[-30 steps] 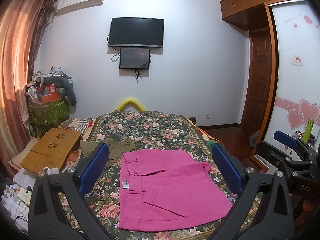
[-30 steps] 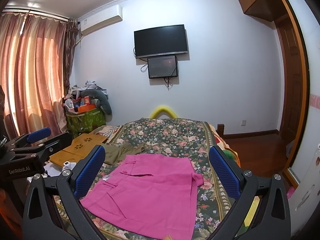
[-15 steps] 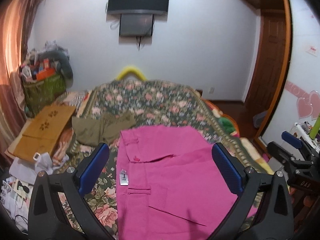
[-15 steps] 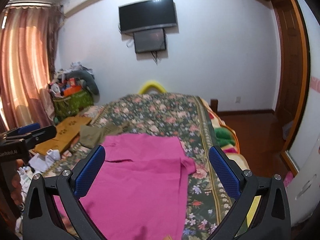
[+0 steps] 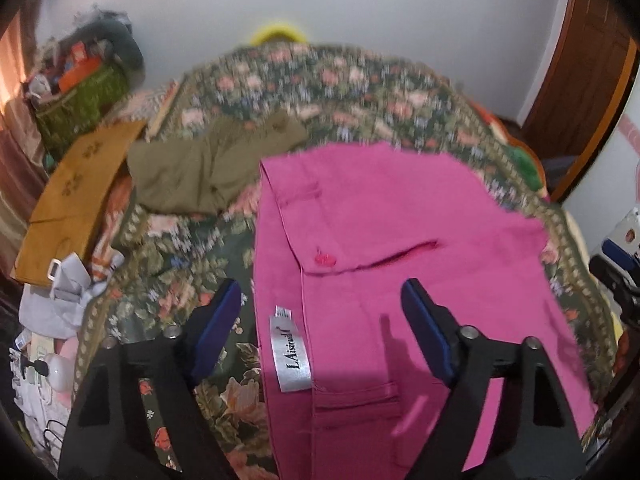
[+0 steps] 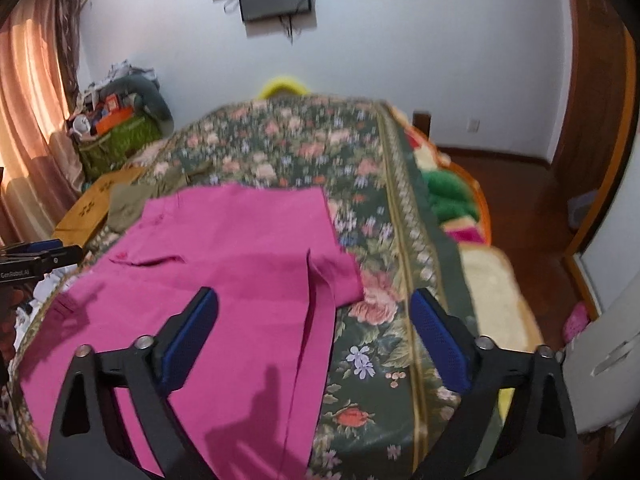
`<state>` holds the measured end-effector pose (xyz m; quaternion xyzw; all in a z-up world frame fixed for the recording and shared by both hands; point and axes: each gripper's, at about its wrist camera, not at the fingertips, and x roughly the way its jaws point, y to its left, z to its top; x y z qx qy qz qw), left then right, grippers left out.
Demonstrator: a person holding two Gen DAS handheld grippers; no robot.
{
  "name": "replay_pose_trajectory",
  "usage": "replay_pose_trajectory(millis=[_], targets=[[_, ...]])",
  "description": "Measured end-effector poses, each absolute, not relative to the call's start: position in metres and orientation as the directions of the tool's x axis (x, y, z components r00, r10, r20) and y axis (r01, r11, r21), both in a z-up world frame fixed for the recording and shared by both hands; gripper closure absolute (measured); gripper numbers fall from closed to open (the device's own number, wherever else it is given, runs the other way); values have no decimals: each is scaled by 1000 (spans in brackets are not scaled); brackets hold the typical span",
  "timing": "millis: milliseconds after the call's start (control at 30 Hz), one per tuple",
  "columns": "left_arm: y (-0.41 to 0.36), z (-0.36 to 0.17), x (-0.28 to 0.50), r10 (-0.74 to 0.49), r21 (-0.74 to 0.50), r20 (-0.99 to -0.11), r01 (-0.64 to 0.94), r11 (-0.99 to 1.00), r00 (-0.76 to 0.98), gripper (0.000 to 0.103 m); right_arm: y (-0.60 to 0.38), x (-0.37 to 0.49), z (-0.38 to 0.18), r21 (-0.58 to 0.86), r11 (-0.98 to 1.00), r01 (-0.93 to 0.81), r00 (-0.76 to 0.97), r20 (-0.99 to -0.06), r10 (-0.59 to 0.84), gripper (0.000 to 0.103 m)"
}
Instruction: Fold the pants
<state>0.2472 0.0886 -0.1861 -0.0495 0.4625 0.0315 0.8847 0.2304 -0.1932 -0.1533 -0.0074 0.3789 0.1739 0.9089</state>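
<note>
Pink pants (image 5: 392,264) lie flat on the flowered bed (image 5: 320,88); left tongs (image 5: 320,332) and right tongs (image 6: 316,332), jaws just narrowing, hover open and empty above them

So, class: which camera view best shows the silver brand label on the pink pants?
The left wrist view: the label lies close and readable at the pink pants' waistband. In the right wrist view the pants show, but no label.

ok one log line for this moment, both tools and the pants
left tool: open, closing, over waistband edge | right tool: open, closing, over hem edge | pink pants: flat on floral bedspread, ungripped
</note>
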Motion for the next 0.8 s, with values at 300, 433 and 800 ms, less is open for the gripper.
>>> replay_pose_trajectory(millis=[300,433,800], targets=[[95,-217,276,-56,-80,-897,-36,996,437,37,-193,268,-180,224,904,-364,518,-758,396,45],[102,-227,289,-118,-137,-920,-25,990,373,61,-187,285,-182,234,892,-388,494,-763,416,50],[108,-240,300,-159,-172,-935,-14,985,317,64,-166,310,-198,176,854,-490,436,-798,415,75]])
